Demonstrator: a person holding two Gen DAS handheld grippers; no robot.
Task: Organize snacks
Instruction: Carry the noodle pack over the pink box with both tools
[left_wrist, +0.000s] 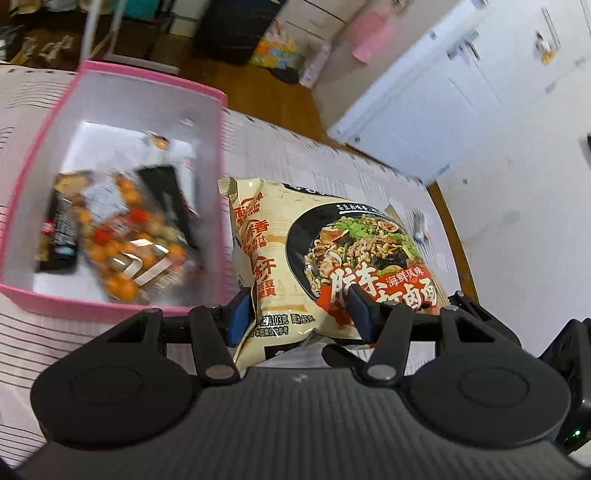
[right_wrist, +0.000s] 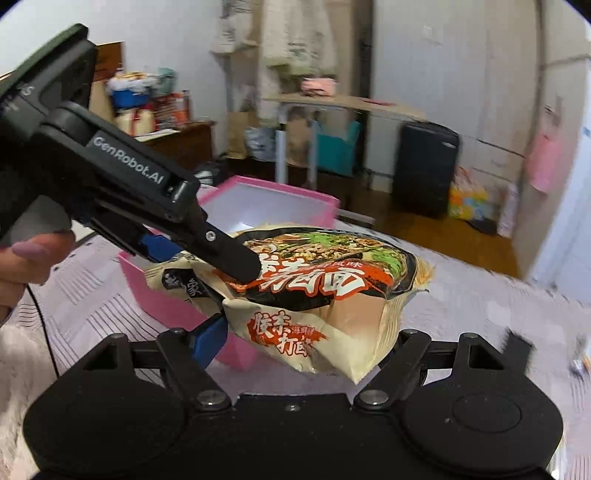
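While both claws worked at the same packet, the scene stood as follows.

Held item: an instant noodle packet (left_wrist: 332, 254), cream with a printed bowl of noodles, was raised off the table (left_wrist: 303, 155).

Left claw (left_wrist: 299, 314): its blue pads were closed narrowly on the packet's near bottom edge, one pad on either side of the wrapper.

Right claw (right_wrist: 295, 343): the packet (right_wrist: 325, 291) sat between its fingers. One blue pad (right_wrist: 208, 341) touched the wrapper's left side; the other was hidden behind the bag, so whether it gripped could not be told.

Pink bin (left_wrist: 147, 79): it lay just left of the left claw and ahead of it, open-topped, with white inner walls.

Already sorted: a clear bag of orange round snacks (left_wrist: 125, 240) and a dark wrapped bar (left_wrist: 64, 229) lay inside the bin, blurred.

Progress: judging from the contents, part of the sorting appeared done; the noodle packet was beside the bin, not yet in it.

Remaining: carrying the packet leftward over the rim and releasing it. No other loose snacks were clearly visible.
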